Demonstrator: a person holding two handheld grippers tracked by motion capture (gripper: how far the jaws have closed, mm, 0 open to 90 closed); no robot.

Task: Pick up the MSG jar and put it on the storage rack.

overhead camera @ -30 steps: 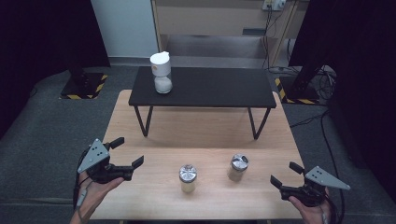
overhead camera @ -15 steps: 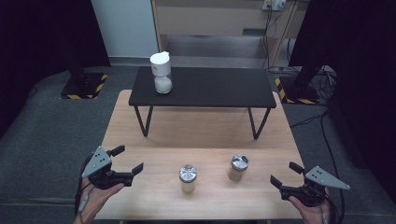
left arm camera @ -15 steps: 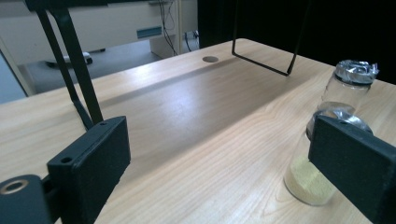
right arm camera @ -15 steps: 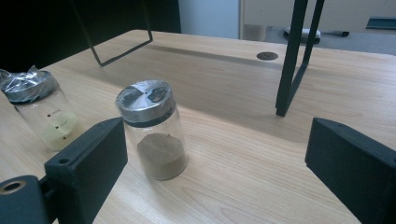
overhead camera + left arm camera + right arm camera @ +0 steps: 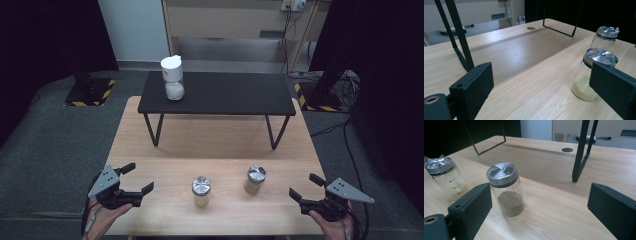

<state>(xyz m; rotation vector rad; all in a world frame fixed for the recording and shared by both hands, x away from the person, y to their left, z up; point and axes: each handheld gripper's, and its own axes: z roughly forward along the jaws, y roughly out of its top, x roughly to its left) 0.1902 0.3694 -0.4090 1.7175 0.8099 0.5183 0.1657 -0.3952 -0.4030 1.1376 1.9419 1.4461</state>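
Two glass jars stand near the front of the wooden table (image 5: 150, 130) — the yellow-powder jar (image 5: 201, 191) left, the brown-powder jar (image 5: 255, 179) right, apart. The left gripper (image 5: 136, 178) and right gripper (image 5: 306, 187) flank them at the near corners, jaws spread, holding nothing. A white bottle (image 5: 172, 77) stands on the far black shelf (image 5: 235, 92).

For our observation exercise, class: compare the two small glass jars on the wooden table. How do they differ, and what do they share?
The left jar holds pale yellow powder; the right jar holds brown powder. The left jar stands nearer the table's front edge and the left gripper; the right jar stands farther back, nearer the right gripper. Both are upright, clear glass, roughly a third full or less, with shiny plastic-wrapped metal lids, and untouched.
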